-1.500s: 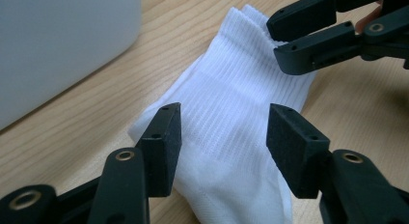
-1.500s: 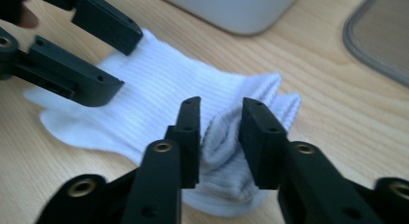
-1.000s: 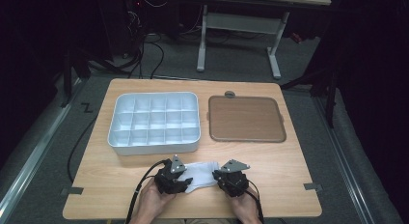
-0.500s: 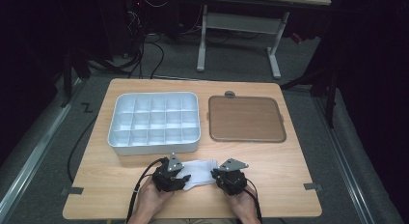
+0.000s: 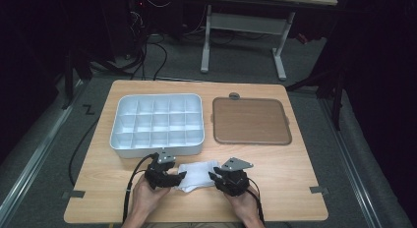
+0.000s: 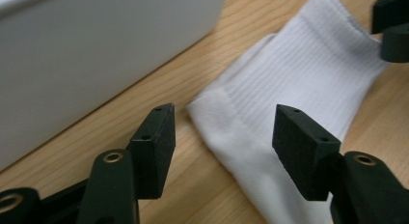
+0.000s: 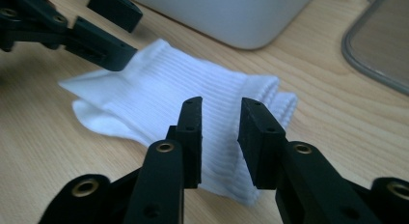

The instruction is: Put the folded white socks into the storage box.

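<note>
A white ribbed sock [image 5: 196,175] lies folded flat on the wooden table near its front edge, between my two grippers. My left gripper [image 5: 178,178] is at the sock's left end. Its jaws have just been opening and stand wide apart [image 6: 224,142], over the sock's edge [image 6: 299,74] without pressing it. My right gripper [image 5: 214,177] is at the sock's right end. Its jaws [image 7: 219,137] have also just been opening and now leave a narrow gap. The sock [image 7: 183,84] shows through that gap, and the pads do not pinch it.
A white tray with several compartments [image 5: 157,150] stands just behind the sock, its wall close to both grippers [image 6: 87,50] [image 7: 231,11]. A flat brown tray [image 5: 251,121] lies to its right. A person's hands come in from the front edge.
Both pairs of jaws stand wider than before. The left gripper has drawn back a little to the left. The sock has settled flat on the table.
</note>
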The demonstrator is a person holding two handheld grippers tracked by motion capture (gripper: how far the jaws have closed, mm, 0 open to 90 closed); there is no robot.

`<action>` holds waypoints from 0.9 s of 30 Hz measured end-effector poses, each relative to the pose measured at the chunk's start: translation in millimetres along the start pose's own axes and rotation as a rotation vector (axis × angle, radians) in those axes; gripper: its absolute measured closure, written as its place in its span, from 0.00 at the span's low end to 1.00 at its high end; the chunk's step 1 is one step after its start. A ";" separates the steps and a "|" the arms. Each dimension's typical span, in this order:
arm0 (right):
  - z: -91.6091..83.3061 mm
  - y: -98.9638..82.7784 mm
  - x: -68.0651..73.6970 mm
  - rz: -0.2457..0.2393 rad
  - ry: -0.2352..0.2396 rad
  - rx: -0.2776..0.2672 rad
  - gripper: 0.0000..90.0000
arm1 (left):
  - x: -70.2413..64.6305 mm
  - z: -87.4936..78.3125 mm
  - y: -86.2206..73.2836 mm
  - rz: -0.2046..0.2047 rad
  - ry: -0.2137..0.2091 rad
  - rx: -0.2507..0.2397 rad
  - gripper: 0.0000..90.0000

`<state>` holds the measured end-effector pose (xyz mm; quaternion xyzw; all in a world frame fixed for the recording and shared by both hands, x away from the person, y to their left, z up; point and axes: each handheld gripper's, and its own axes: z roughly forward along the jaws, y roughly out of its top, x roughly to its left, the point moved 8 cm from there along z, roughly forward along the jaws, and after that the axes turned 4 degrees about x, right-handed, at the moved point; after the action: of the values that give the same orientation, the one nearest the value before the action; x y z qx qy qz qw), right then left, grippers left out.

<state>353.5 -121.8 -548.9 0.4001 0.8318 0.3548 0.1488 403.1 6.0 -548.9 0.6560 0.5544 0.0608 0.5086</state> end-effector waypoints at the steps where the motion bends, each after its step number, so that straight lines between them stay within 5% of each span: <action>1: -0.8 2.2 2.0 -0.001 0.006 -0.004 0.82 | 2.6 1.1 2.1 -0.018 0.005 0.001 0.45; 8: 13.9 8.8 19.6 -0.034 0.062 0.023 0.91 | 9.3 10.7 9.0 -0.120 -0.004 0.011 0.45; 18: 34.7 2.7 26.4 -0.025 0.070 0.055 0.93 | 10.3 21.1 2.0 -0.135 0.000 0.038 0.50; 27: 38.9 -5.0 28.1 -0.058 0.048 0.060 0.94 | 6.3 21.7 -1.5 -0.140 -0.032 0.064 0.77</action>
<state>353.5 -83.9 -578.8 0.3718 0.8566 0.3345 0.1269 418.5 -2.2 -563.4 0.6325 0.5923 -0.0035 0.4992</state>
